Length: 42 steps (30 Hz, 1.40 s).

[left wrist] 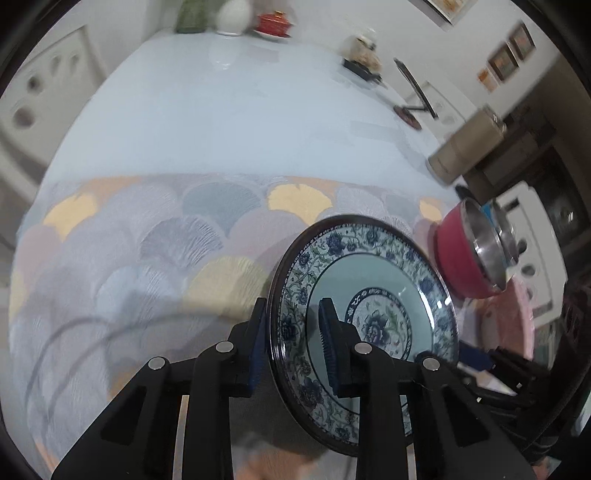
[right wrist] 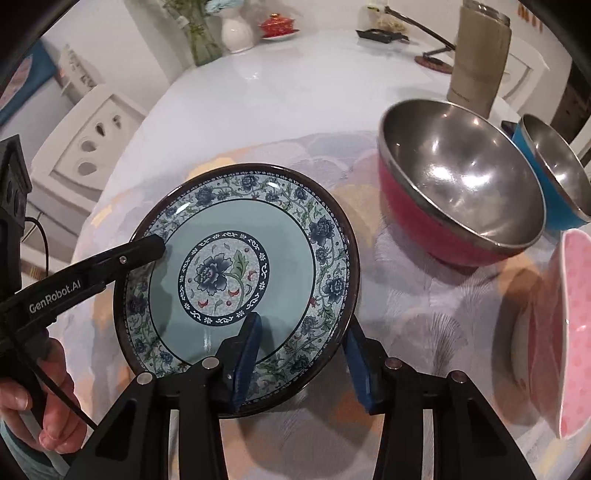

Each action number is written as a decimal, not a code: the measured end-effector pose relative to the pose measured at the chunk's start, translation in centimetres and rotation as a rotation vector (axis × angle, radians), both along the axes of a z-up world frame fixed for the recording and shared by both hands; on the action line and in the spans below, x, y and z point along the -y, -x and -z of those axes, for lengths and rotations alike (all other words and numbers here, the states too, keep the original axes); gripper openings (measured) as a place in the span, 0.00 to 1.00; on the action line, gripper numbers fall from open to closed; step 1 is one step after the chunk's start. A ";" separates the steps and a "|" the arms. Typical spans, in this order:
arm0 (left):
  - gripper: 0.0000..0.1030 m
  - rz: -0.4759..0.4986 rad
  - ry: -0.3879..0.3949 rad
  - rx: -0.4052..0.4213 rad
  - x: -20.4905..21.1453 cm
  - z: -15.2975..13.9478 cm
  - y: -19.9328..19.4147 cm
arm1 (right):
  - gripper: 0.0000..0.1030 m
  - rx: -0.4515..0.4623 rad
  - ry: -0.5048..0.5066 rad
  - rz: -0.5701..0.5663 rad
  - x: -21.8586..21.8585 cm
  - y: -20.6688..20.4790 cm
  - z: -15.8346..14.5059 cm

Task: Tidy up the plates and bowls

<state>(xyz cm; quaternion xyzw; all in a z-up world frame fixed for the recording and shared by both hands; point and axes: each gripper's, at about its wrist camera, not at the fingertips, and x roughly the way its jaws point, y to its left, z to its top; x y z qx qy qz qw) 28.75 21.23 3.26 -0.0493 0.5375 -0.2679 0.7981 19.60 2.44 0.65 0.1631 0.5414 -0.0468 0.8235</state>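
A blue-and-white floral plate with a teal well lies over the patterned mat. My left gripper is shut on its rim, one pad outside the edge and one inside. In the right wrist view, that gripper's finger reaches onto the plate's left side. My right gripper straddles the near rim. Its inner pad stands over the well and its outer pad beside the edge, with a wide band of rim showing between them. A steel bowl with a red outside sits to the right.
Behind the red bowl is a blue-sided steel bowl. A pink dotted dish is at the right edge. A beige tumbler, a white vase and a red teacup stand far back. A hand holds the left gripper.
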 end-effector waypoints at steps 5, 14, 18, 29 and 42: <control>0.23 -0.060 0.012 0.050 -2.7 -2.9 3.2 | 0.42 0.036 -0.053 -0.048 -1.6 1.7 -2.0; 0.23 -0.156 0.015 0.164 -7.4 -9.2 11.6 | 0.42 0.155 -0.033 -0.169 -4.7 7.7 -8.2; 0.23 -0.198 0.016 0.197 -9.2 -10.6 15.3 | 0.42 0.193 -0.020 -0.212 -6.5 10.7 -10.4; 0.23 -0.319 0.041 0.175 -14.4 -9.9 23.0 | 0.42 0.205 0.017 -0.327 -12.0 15.9 -11.3; 0.23 -0.322 -0.005 0.057 -15.4 -4.4 28.6 | 0.42 0.074 0.059 -0.422 -14.3 19.9 -6.9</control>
